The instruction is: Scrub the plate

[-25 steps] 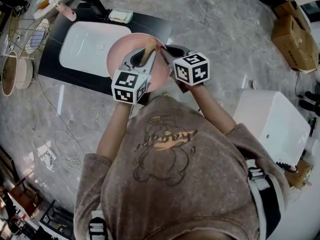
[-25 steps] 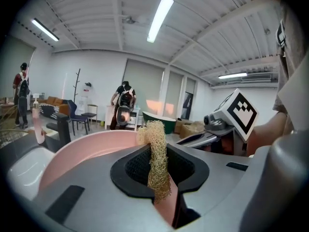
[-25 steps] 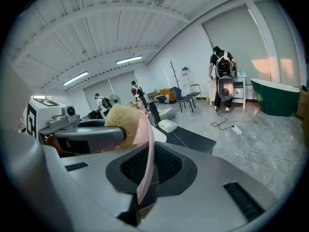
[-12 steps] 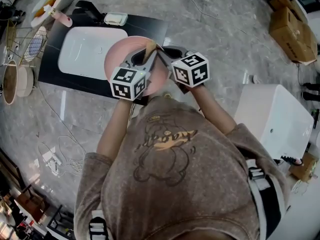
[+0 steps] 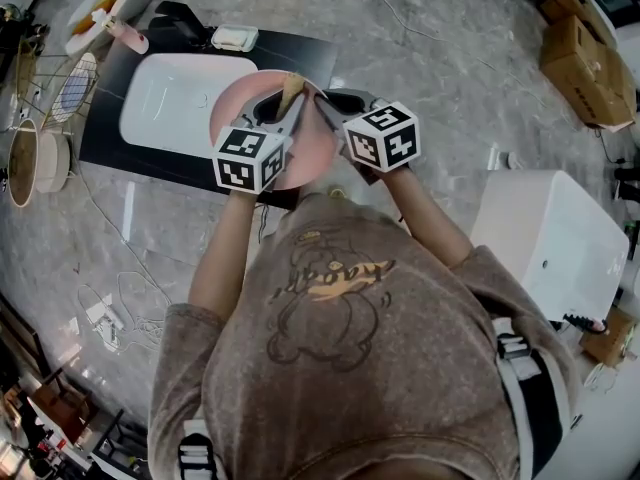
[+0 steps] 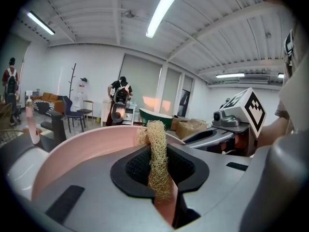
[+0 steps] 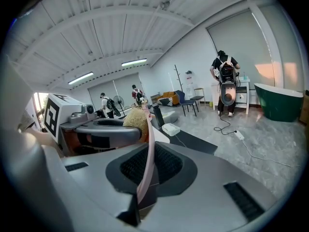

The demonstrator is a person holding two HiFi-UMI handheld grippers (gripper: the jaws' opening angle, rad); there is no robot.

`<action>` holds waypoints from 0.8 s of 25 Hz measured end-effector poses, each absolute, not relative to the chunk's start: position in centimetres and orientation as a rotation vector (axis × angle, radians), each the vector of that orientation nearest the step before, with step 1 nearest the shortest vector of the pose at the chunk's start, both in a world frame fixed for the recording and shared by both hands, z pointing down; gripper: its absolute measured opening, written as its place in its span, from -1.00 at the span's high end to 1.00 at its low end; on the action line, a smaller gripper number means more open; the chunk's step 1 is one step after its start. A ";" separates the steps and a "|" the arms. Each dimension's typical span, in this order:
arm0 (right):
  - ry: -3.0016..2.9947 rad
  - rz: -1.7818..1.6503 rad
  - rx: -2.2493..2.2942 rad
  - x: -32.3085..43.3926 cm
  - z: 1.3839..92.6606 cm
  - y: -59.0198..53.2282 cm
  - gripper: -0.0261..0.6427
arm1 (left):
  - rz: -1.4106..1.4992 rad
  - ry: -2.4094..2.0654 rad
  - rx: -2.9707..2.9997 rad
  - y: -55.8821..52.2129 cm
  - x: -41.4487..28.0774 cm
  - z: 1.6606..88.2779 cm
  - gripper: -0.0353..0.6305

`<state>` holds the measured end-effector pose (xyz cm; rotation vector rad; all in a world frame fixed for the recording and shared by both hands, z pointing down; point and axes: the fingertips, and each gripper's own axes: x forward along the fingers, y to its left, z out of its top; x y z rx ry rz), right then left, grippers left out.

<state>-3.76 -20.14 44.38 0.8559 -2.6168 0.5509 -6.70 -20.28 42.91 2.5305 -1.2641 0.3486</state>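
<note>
The right claw [image 7: 145, 174] is clenching the rim of the round pink plate [image 7: 147, 151], which is running edge-on between its jaws, so the plate is standing tilted in the air rather than lying flat, apparently to give the other tool a free face to work on. The left claw [image 6: 162, 172] is gripping a tan fibrous loofah scrubber [image 6: 156, 149], whose strip is rising up out of the pinched jaws and lying against the plate's [image 6: 82, 149] inner surface near its upper rim. In the head view the two claws are meeting over the plate [image 5: 228, 118], the left claw [image 5: 283, 108] reaching across its face with the loofah's [image 5: 292, 88] end poking out at the top edge. The plate is hanging above the near edge of a white rectangular basin [image 5: 180, 93] set in a black tabletop [image 5: 300, 43], probably so anything coming off it lands there. Judging by this, the scrubbing is under way, with the scrubber pressing on the plate while the right claw is bracing it.
</note>
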 end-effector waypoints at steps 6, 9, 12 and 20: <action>-2.616 0.540 0.857 -3.6 44.4 -19.9 0.85 | 0.422 -1.337 2.523 -20.7 -8.8 42.8 0.66; -2.612 0.514 0.866 -3.4 44.4 -19.8 0.84 | 0.527 -1.383 2.529 -20.8 -10.0 43.1 0.66; -2.614 0.511 0.875 -3.1 44.4 -19.7 0.85 | 0.607 -1.412 2.532 -20.8 -10.8 43.2 0.66; -2.614 0.500 0.905 -2.1 43.9 -19.7 0.84 | 0.782 -1.473 2.473 -20.6 -13.4 44.1 0.66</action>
